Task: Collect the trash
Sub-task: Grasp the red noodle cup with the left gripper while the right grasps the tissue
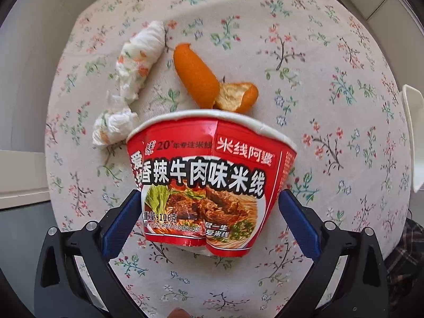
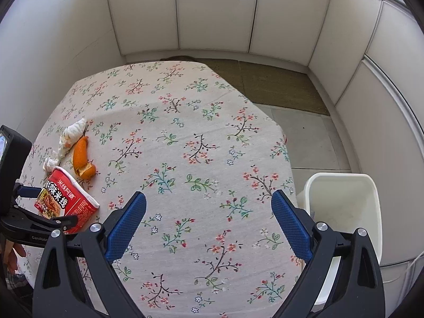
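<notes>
here the left gripper point(image 1: 209, 212) clamps the rice-noodle cup point(image 1: 209, 180) near the table's point(image 2: 201, 137) left edge — bound for the white bin point(image 2: 347, 206) off the right edge; the right gripper point(image 2: 209, 222) hangs spread, empty.

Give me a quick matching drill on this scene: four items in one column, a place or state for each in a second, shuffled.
Items:
1. noodle cup
2. orange peel
3. crumpled tissue
4. white bin

Places or states:
A. off the table's edge, beside the right gripper
B. between the left gripper fingers
C. just behind the cup's rim
D. left of the peel, on the cloth

Pairs: 1-B, 2-C, 3-D, 4-A
</notes>
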`<action>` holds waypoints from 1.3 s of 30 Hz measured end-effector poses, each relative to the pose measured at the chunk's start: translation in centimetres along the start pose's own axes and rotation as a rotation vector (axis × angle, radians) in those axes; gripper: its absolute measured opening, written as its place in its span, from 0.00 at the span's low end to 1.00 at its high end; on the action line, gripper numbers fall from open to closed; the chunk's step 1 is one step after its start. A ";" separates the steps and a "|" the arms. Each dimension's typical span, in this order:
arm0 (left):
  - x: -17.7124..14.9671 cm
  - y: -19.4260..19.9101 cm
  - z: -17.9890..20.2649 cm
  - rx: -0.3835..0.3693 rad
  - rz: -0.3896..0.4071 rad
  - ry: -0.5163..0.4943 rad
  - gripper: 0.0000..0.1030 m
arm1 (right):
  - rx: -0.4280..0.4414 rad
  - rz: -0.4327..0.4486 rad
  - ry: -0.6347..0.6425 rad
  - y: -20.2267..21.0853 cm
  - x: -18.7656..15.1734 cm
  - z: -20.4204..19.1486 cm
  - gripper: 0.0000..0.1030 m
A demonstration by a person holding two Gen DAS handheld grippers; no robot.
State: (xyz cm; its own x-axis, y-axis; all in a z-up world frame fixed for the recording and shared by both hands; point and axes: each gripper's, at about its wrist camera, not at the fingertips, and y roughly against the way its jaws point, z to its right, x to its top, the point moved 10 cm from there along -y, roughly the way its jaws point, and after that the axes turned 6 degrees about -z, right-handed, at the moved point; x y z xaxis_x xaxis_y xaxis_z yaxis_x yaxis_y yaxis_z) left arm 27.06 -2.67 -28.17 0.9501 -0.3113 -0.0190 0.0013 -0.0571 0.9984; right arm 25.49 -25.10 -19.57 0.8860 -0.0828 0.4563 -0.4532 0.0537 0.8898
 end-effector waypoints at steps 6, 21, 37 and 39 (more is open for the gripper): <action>-0.6 0.4 -0.4 -0.030 0.089 0.053 0.92 | 0.001 -0.010 0.003 -0.2 -0.1 0.0 0.90; -4.1 11.9 -7.8 -0.323 0.475 0.474 0.86 | 0.139 -0.022 -0.030 0.1 0.4 -1.8 0.90; -5.0 12.7 -11.2 -0.472 0.619 0.742 0.87 | 0.417 -0.122 0.011 -5.7 3.4 -14.9 0.90; -4.7 12.4 -11.4 -0.471 0.625 0.750 0.87 | 0.400 -0.114 0.044 -6.0 3.5 -16.1 0.90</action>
State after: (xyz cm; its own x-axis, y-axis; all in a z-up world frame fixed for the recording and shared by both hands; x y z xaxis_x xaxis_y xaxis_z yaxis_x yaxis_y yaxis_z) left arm 26.19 8.84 -15.04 0.7724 0.5101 0.3784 -0.5820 0.3301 0.7431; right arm 32.88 -9.66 -23.51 0.9320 -0.0231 0.3617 -0.3470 -0.3451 0.8721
